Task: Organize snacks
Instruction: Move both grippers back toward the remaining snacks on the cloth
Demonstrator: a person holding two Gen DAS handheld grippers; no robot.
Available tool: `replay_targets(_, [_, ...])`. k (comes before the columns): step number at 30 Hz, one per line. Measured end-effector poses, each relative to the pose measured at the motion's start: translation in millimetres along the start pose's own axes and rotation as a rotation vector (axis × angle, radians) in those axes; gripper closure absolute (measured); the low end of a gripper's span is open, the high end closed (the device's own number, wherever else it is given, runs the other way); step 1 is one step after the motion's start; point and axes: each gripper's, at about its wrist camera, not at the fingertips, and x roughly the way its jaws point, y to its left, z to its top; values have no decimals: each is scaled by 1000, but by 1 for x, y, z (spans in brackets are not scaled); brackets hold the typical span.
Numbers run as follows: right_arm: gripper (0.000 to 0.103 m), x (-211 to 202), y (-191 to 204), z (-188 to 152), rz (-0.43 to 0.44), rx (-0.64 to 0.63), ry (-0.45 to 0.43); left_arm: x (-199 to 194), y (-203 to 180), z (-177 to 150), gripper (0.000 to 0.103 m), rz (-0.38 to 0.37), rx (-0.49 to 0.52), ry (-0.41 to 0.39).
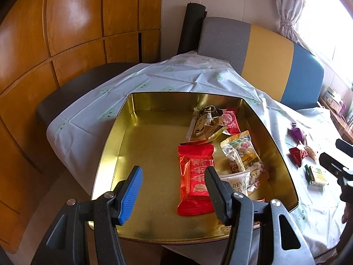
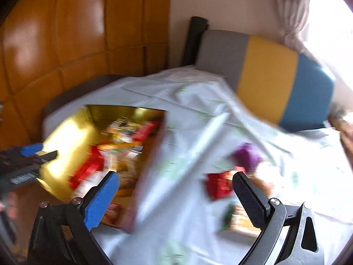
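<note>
We see the left gripper (image 1: pixel 173 191) with its jaws apart and nothing between them, poised over the near part of a gold tin box (image 1: pixel 154 101). Just ahead of its dark finger lies a red snack packet (image 1: pixel 195 176), flat on the tin floor; beyond that sit a clear bag of nuts (image 1: pixel 242 154), a brown torn wrapper (image 1: pixel 206 123) and a small red packet (image 1: pixel 230 120).

In the blurred right wrist view, the right gripper (image 2: pixel 176 196) stands wide open and empty above the white tablecloth (image 2: pixel 176 110). Between its fingers and slightly ahead lies a red wrapped candy (image 2: pixel 218 185); a purple wrapped candy (image 2: pixel 247 156) lies further ahead, and a green-edged packet (image 2: pixel 233 220) sits near the dark finger.

We judge these loose snacks light, soft and crinkly, with slick foil that may slide between pads. The red candy seems best pinched across its middle, gently, since the filling could crush.
</note>
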Motion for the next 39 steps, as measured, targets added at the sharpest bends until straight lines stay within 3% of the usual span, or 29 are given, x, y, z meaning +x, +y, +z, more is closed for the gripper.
replay_targets(7, [0, 14, -47, -14, -40, 0, 155, -1, -6, 0, 44, -1, 16, 1])
replay_targets(13, [0, 16, -94, -27, -86, 19, 166, -2, -10, 0, 44, 4, 26, -2])
replay_targets(17, [0, 27, -135, -37, -97, 81, 233, -2, -11, 0, 44, 9, 32, -1])
replay_targets(23, [0, 42, -199, -67, -149, 305, 329, 0, -16, 0, 44, 18, 44, 6])
replay_targets(25, [0, 45, -213, -68, -127, 388, 331, 0, -19, 0, 44, 18, 50, 8])
replay_targets(29, [0, 51, -226, -73, -114, 480, 366, 2, -24, -3, 44, 8, 68, 18])
replay_targets(39, [0, 51, -230, -78, -154, 509, 393, 1, -31, -5, 44, -17, 86, 22])
